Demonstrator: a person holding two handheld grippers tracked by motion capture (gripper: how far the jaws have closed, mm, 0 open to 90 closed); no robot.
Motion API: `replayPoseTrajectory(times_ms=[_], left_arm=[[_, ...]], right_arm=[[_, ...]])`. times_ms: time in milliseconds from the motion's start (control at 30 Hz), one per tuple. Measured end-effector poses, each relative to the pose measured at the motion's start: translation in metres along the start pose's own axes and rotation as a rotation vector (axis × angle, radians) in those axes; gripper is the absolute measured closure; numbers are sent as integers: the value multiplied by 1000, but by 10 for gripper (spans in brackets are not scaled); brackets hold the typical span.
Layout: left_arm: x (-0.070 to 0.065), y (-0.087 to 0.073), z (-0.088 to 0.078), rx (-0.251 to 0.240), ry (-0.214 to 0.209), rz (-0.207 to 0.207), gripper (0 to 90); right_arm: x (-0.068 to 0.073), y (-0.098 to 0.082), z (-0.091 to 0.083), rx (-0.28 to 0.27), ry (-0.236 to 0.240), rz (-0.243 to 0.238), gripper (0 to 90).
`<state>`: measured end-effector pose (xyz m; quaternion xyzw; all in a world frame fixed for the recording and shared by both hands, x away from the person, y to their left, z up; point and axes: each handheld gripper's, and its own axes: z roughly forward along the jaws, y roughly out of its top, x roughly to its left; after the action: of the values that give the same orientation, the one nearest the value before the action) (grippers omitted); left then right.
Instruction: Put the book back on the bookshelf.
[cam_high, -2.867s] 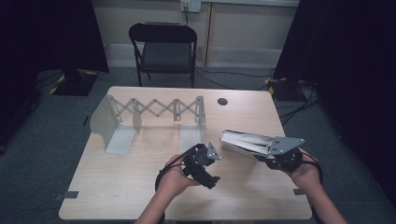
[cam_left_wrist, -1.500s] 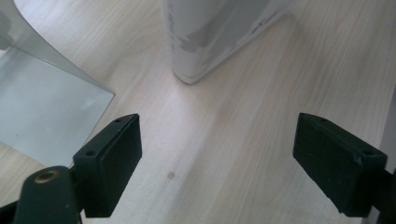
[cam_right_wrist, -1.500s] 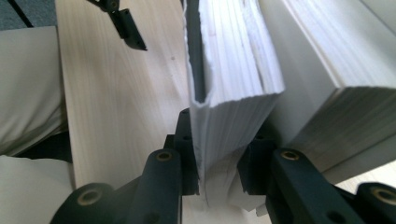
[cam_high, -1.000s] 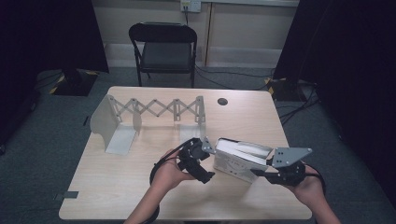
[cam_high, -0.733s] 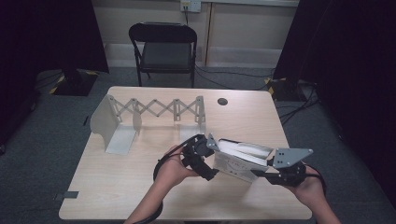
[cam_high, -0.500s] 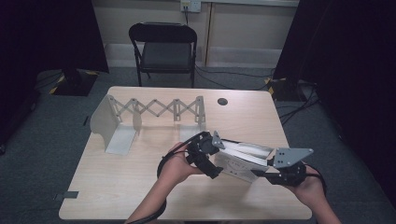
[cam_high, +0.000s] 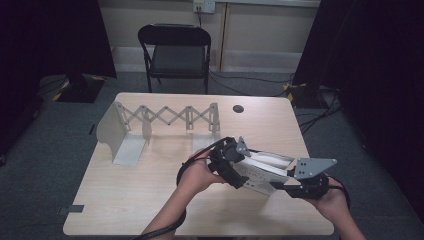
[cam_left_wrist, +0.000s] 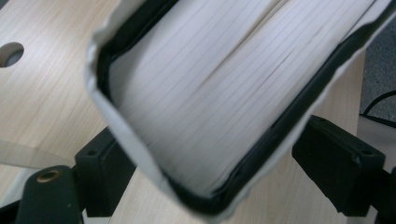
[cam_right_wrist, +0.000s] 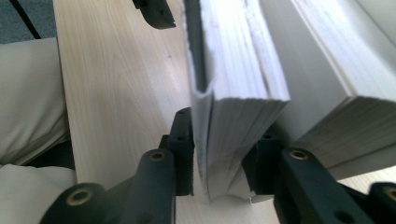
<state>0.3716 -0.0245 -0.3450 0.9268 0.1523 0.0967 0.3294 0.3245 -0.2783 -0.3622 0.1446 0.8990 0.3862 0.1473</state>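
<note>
Left tongs moved from bare worktop onto near end of book, now clamped across thick page block, then lifted slightly with that end. Book swung from slanting away from right tongs to lying between both tongs. Right tongs' jaws just been opening, book's other end between them, pads barely touching covers.

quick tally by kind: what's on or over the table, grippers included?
Books: 1
Expanding book racks: 1
Grippers: 2, left gripper and right gripper
Total: 4
</note>
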Motion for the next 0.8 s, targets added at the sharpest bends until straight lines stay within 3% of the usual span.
replayPoseTrajectory(times_ms=[400,533,567,600,733,800], left_arm=[[-3,7,0,28,21,1,213],[-3,6,-4,-2,-13,-25,282],[-3,8,-6,-18,-45,-23,301],[-5,9,-5,-20,-48,-21,300],[-10,16,1,10,-16,-1,268],[-10,17,1,21,-13,-10,263]], right_arm=[[-3,-9,-1,-13,-30,41,606],[-11,-17,-5,-28,-37,92,597],[-11,-19,-5,-28,-43,91,596],[-11,-19,-5,-24,-50,92,595],[-11,-20,-6,-20,-56,100,594],[-12,-21,-6,-23,-58,106,591]])
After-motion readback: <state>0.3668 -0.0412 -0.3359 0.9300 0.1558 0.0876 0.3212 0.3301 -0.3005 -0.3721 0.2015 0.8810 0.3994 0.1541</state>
